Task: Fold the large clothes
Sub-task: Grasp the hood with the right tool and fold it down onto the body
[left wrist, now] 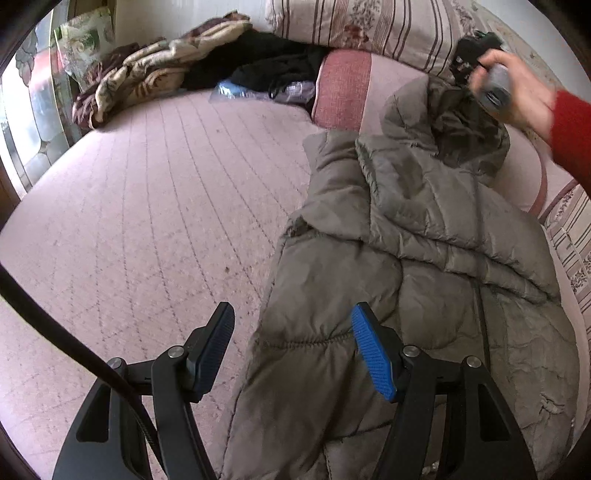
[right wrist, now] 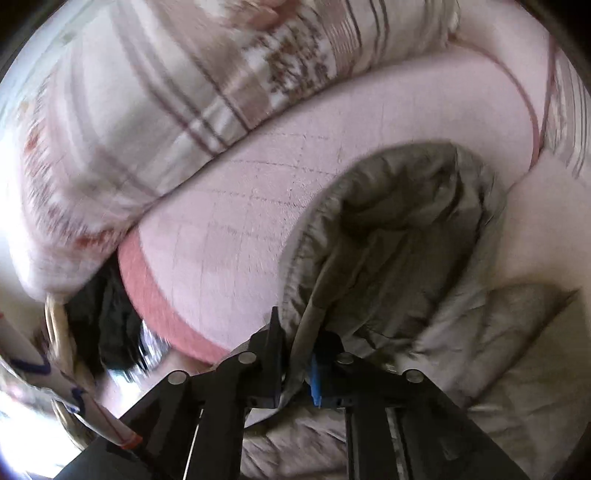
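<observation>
From my left wrist I look down on a pink quilted bed cover (left wrist: 147,192) with the olive puffer jacket (left wrist: 424,258) stretched along its right side, hood end away from me and the hem end running under my camera. My left gripper (left wrist: 293,350) stands about half spread, gripping nothing: the black pad (left wrist: 212,350) hangs over bare bed cover, the blue pad (left wrist: 371,354) over the jacket's quilted panel near a gathered seam, and the jacket's left edge lies between them; whether the pads touch the fabric I cannot tell. At the far end my right hand (left wrist: 517,88), in a red sleeve (left wrist: 572,136), carries the other tool at the jacket's hood, somewhat blurred. Beyond it lies a striped floral pillow (left wrist: 369,26), with a pink bolster (left wrist: 343,88) in front, a heap of black clothes (left wrist: 273,62) and a brown-and-cream patterned blanket (left wrist: 147,74) toward the window side. From my right wrist the picture is smeared by motion, yet the grip is plain: my right gripper (right wrist: 295,365) is pinched nearly closed on a fold of the jacket's grey-green edge (right wrist: 306,332), which rises between the black finger and the blue pad (right wrist: 316,384). The hood (right wrist: 399,221) gapes ahead of my fingers, its dark lining showing, resting on the pink cover (right wrist: 240,229). The striped pillow (right wrist: 166,92) fills the top of the view, the pink bolster (right wrist: 147,291) curves at left, and black clothing (right wrist: 103,321) sits beside it.
</observation>
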Action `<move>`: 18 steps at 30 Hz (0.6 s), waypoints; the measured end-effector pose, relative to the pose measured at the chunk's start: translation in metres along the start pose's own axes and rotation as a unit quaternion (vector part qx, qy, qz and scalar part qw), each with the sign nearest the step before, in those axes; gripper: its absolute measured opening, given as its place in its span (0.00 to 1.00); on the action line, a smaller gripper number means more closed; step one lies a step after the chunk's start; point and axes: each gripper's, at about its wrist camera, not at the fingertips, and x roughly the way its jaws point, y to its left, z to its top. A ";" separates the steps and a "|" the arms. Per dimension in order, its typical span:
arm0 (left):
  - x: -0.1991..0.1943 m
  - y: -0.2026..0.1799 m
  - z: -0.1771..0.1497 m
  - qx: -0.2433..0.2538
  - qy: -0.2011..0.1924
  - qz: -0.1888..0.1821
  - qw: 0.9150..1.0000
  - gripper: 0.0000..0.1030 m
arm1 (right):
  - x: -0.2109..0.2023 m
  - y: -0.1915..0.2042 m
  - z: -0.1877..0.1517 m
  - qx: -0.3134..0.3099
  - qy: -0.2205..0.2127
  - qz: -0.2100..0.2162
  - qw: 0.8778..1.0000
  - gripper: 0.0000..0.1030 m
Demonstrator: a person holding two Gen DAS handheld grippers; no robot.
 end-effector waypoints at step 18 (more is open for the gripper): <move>-0.049 0.049 -0.005 -0.070 -0.036 -0.004 0.997 0.63 | -0.178 -0.109 -0.206 -0.116 0.077 0.028 0.990 0.07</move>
